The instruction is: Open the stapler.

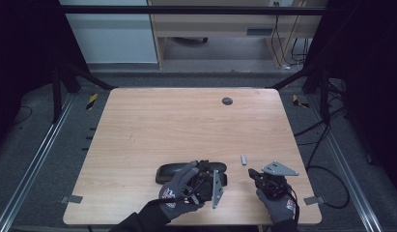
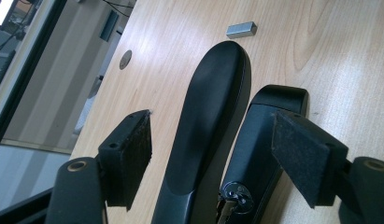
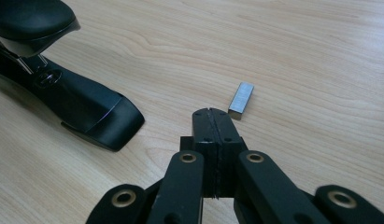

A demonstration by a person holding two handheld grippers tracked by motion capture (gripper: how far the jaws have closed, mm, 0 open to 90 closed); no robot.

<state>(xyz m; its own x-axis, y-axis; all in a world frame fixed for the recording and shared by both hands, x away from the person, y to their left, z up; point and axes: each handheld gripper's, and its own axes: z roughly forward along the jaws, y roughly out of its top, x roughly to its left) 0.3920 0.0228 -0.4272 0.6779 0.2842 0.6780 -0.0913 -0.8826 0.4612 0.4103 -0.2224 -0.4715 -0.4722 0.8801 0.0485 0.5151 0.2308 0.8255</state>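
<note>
I look down on the big light wooden surface [image 1: 186, 125] first. My landmark is the long black plastic stapler [image 2: 213, 121], lying open near the front edge with its top arm lifted off its base.

My left hand-held gripper [image 1: 205, 181] sits over the stapler. Its jaws are wide open, one on each side of the stapler, and the pads do not press on it.

My right hand-held gripper [image 3: 211, 123] is to the right of the stapler, resting low by the surface. Its jaws are shut tight together with nothing between them.

The small silver metal block of staples [image 3: 241, 100] lies flat on the surface, to the right of the stapler and just beside the tip of the right hand-held gripper, not touching it.

I think the staples could get pushed away if the shut jaws bump them. They are tiny and smooth, so they might also slip or break apart when squeezed. The stapler could slide if it is not held.
</note>
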